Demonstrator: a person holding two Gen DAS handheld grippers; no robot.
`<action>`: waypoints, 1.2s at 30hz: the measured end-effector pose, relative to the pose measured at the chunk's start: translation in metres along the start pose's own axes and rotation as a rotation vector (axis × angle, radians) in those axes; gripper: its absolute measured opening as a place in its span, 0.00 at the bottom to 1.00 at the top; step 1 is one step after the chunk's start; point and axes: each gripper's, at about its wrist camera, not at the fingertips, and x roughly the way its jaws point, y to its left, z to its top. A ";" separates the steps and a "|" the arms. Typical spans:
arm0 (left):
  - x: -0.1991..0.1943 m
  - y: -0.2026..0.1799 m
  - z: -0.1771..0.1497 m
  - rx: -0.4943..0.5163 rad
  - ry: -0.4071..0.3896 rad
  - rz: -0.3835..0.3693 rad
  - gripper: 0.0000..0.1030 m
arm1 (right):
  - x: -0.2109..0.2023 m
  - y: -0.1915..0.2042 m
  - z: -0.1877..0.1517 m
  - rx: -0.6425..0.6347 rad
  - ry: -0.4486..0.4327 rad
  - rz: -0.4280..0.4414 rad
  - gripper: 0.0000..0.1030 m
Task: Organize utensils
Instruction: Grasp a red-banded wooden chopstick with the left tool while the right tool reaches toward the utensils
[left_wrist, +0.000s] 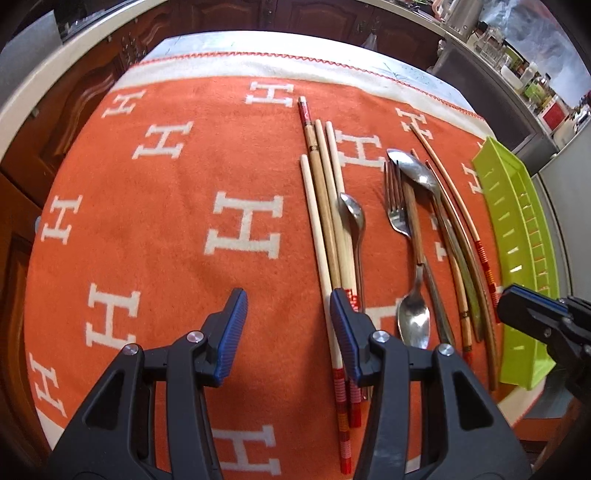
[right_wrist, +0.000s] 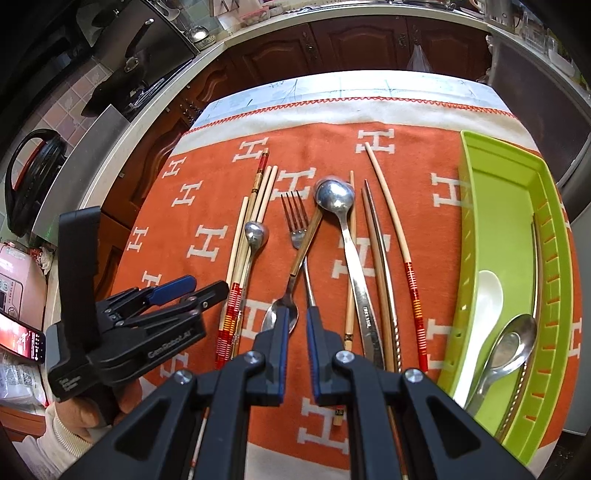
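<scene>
Nearest the front edge of the orange cloth (right_wrist: 207, 206), the right gripper (right_wrist: 297, 332) hangs with its jaws nearly together and nothing between them, tips just over the fork (right_wrist: 295, 221) handle, which runs near-to-far straight along the gripper's line. The left gripper (left_wrist: 288, 328) stands half apart and empty, its right-hand pad beside the pale chopsticks (left_wrist: 325, 206), which lie the same way. Toward the cloth's right edge sits the green tray (right_wrist: 476, 206), so the right hand looks nearer to it.

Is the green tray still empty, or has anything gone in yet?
Not empty. The green tray already holds a white spoon and a metal spoon; its far end is bare.
</scene>
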 end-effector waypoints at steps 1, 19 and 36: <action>0.001 -0.002 0.001 0.007 -0.001 0.008 0.42 | 0.000 0.000 0.000 0.001 0.001 0.000 0.09; 0.004 -0.008 0.002 0.044 -0.032 0.051 0.03 | 0.009 0.004 0.001 -0.018 0.018 0.019 0.09; -0.049 0.048 0.000 -0.087 -0.118 -0.019 0.03 | 0.070 0.047 0.079 0.030 0.032 0.113 0.09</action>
